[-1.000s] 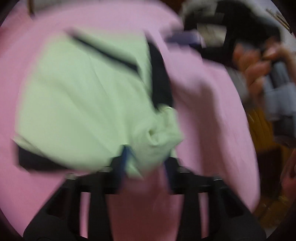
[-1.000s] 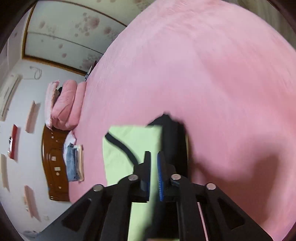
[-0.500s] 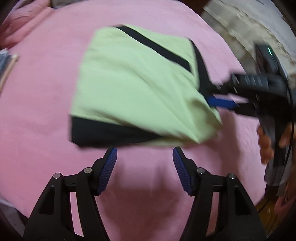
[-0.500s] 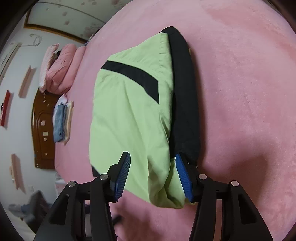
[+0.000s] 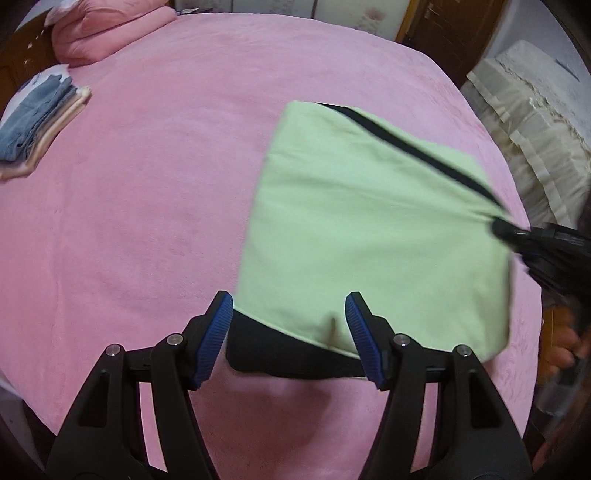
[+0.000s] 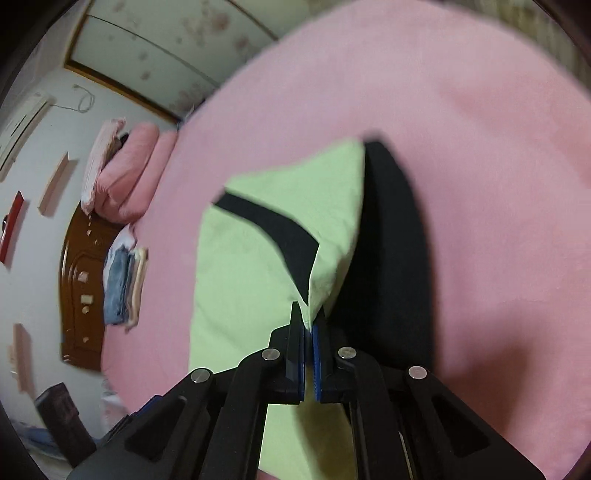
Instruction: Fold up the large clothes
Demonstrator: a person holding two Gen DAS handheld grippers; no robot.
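A folded light-green garment (image 5: 362,229) with black trim lies on a pink bed cover (image 5: 147,192), toward the right of the left wrist view, its black band at the near edge and a thin black stripe running along its far right side. The left gripper (image 5: 290,338) hangs above the garment's near edge with its blue pads (image 5: 216,338) spread apart; the black band and a strip of green cloth show between them, but neither pad presses on the fabric, so this gripper is released and holds nothing. The right gripper (image 6: 308,332) has just snapped closed and is clenched on a pinch of the green cloth at the garment's edge, where the fabric rises in a small peak to its pads (image 6: 317,354); in the left wrist view the same gripper (image 5: 496,226) comes in from the right edge, its tip buried in a pucker of green cloth, with the person's fingers (image 5: 561,350) blurred below it. The right wrist view is motion-blurred. At the head of the bed a stack of folded clothes (image 5: 35,122), blue denim on top, sits beside a rolled pink quilt (image 5: 110,33) and the brown wooden headboard (image 6: 79,295). A beige lace-trimmed cover (image 5: 532,136) shows beyond the bed's right side.
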